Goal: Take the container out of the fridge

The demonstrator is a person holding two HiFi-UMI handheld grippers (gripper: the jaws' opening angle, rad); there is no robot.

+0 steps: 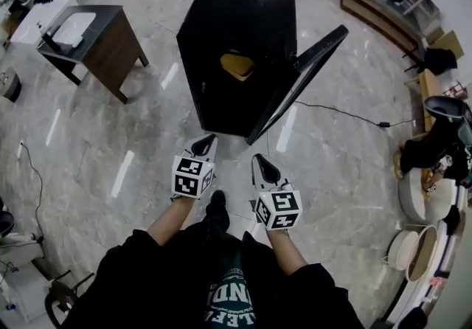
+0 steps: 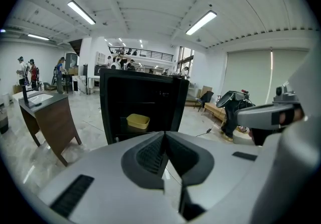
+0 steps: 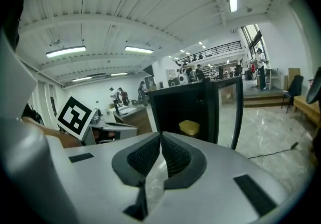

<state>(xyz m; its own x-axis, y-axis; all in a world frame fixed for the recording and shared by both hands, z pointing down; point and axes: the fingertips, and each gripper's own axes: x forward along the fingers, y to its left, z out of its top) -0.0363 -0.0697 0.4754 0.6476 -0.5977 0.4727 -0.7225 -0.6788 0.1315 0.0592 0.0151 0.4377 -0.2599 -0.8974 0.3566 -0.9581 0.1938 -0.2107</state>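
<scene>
A small black fridge point(image 1: 236, 54) stands on the marble floor ahead of me with its door point(image 1: 299, 80) swung open to the right. On a shelf inside sits a yellow container point(image 1: 237, 66), also visible as the container point(image 2: 137, 121) in the left gripper view and the container point(image 3: 189, 127) in the right gripper view. My left gripper point(image 1: 203, 145) and right gripper point(image 1: 264, 167) hover side by side in front of the fridge, well short of it. Both are shut with nothing between the jaws.
A dark wooden table with a white sink top point(image 1: 92, 36) stands to the left of the fridge. A black cable point(image 1: 346, 115) runs across the floor on the right. Benches, bags and clutter point(image 1: 435, 150) line the right side. People stand far off in the background.
</scene>
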